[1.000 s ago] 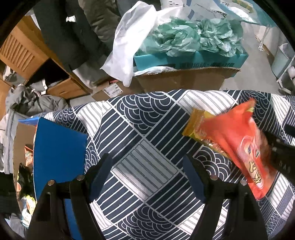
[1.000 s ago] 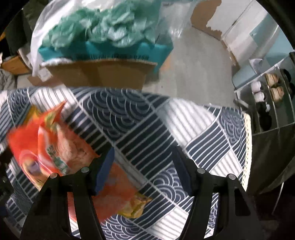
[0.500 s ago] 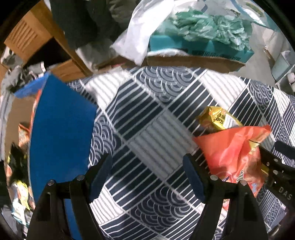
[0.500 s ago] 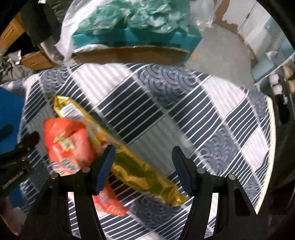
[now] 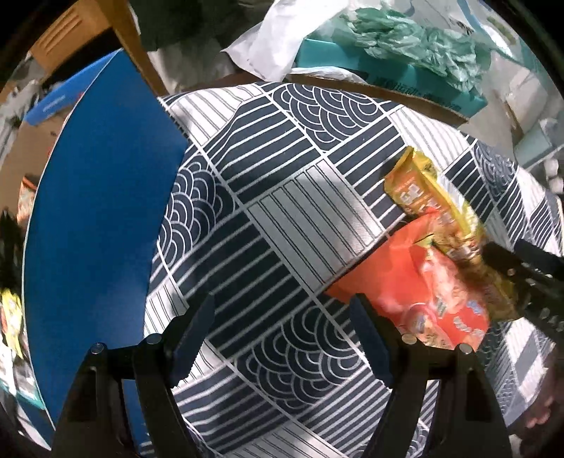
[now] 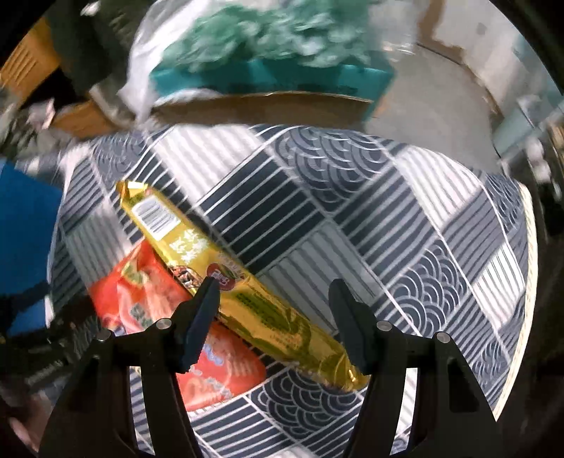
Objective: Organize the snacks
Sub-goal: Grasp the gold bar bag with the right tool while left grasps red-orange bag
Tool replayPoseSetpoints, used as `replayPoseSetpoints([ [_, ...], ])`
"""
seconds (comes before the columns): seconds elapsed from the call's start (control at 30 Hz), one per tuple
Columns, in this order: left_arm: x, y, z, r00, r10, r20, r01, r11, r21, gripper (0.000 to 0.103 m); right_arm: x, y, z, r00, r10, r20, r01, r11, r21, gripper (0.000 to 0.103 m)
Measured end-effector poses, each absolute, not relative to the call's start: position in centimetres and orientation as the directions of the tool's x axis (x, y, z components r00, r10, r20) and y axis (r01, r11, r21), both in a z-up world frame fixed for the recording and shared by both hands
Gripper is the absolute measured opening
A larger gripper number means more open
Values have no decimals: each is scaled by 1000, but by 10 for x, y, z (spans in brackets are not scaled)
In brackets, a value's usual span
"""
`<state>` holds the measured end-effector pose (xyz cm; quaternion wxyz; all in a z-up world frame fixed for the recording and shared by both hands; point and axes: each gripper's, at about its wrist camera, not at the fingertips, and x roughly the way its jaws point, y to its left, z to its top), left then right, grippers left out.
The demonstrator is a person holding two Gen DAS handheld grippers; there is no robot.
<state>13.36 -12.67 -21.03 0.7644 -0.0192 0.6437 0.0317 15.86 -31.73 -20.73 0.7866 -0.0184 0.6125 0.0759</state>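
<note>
A cluttered home storeroom, by the look of it: a cloth-covered table [image 5: 282,218] with a cardboard box [image 5: 416,95] of crumpled green plastic [image 5: 416,45] at one o'clock and wooden furniture [image 5: 70,31] at eleven.

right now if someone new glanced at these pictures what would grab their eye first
The bright orange snack bag and the long gold snack packet lying partly across it stand out against the navy and white patterned tablecloth; the right gripper hangs open just above them. In the left wrist view, a big plain blue panel fills the left side, beside the open left gripper.
</note>
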Motion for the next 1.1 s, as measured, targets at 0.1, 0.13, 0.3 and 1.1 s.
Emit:
replayPoseSetpoints([
  [0.1,131,-126,-207,152,-28,-988,-108,993,-45,80,160,-318,-208,249,123,-961,-162,983,83,65],
  [0.13,129,-127,-206,150,-47,-987,-123,990,-66,80,160,-320,-207,247,130,-960,-161,983,91,65],
  [0.3,120,-125,-196,168,-92,-982,-210,969,-126,80,156,-324,-199,264,173,-949,-186,974,126,65],
  [1.1,131,-153,-228,78,-176,-981,-233,954,-189,82,142,-319,-233,75,259,-963,-186,952,242,45],
])
